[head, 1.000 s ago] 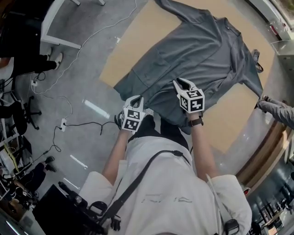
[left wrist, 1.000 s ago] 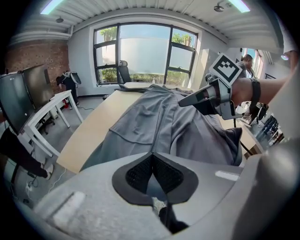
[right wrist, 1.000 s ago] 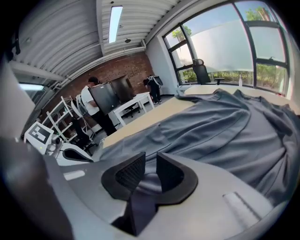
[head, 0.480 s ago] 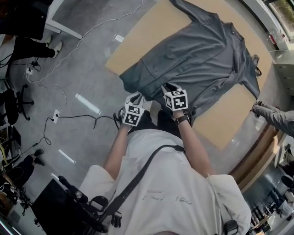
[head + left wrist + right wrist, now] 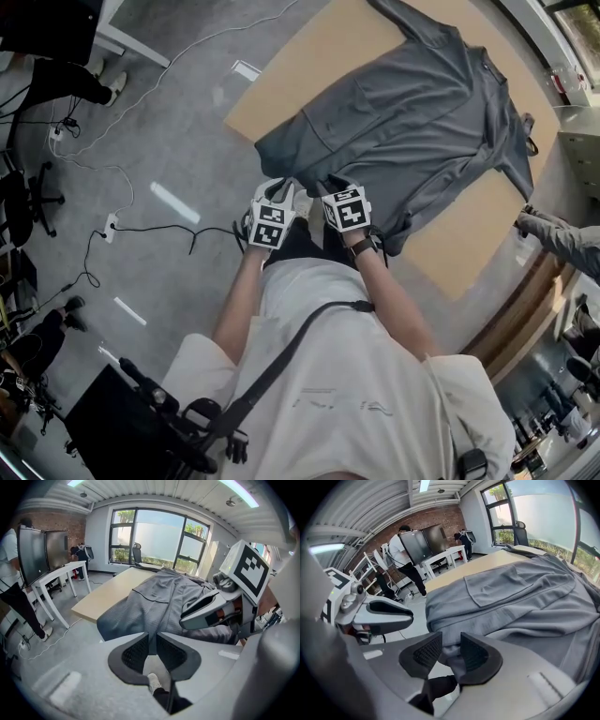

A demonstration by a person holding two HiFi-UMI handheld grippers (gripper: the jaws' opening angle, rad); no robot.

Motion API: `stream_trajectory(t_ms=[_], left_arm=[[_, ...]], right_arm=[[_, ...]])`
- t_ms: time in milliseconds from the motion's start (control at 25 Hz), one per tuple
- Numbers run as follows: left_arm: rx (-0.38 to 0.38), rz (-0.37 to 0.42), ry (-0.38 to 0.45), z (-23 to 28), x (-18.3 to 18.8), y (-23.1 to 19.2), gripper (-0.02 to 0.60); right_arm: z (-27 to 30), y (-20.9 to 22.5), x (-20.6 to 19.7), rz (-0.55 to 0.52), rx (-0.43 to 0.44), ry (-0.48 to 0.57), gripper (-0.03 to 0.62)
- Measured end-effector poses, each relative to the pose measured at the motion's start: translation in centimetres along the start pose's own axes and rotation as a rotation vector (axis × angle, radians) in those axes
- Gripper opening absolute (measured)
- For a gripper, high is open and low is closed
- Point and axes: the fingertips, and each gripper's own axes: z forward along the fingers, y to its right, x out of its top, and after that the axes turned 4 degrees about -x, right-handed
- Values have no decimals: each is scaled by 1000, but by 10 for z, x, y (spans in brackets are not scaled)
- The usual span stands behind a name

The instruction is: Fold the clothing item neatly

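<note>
Right gripper (image 5: pixel 450 644) jaws just opened, grey shirt (image 5: pixel 511 597) hem loose between; left gripper (image 5: pixel 152 645) jaws just parted, empty.

The head view is looking steeply down from above the person's shoulders, taking in the whole grey shirt (image 5: pixel 412 112) on the tan board (image 5: pixel 309 66), with the left gripper (image 5: pixel 279 190) and right gripper (image 5: pixel 330 189) at the hem nearest the person. The left gripper view is riding low, just short of that hem, facing along the board toward the windows (image 5: pixel 150 536). The right gripper view is sitting even closer, right at the cloth, facing across it toward the brick wall (image 5: pixel 436 520). All three are sharing shirt and board, and each gripper view is catching the other gripper at its side
</note>
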Motion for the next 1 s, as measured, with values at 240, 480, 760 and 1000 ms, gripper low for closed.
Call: stream_trajectory(t_ms=[240, 480, 760, 1000], left_arm=[[-6, 4, -1, -5, -2, -11, 55], [-40, 26, -6, -7, -1, -11, 55], [-104, 109, -6, -17, 11, -8, 55], [-116, 180, 20, -26, 30, -5, 55]], right_arm=[[17, -6, 0, -92, -73, -15, 90], [10, -9, 2, -91, -106, 4, 26], [-27, -10, 22, -29, -83, 114, 25], [-63, -9, 12, 29, -76, 159, 20]])
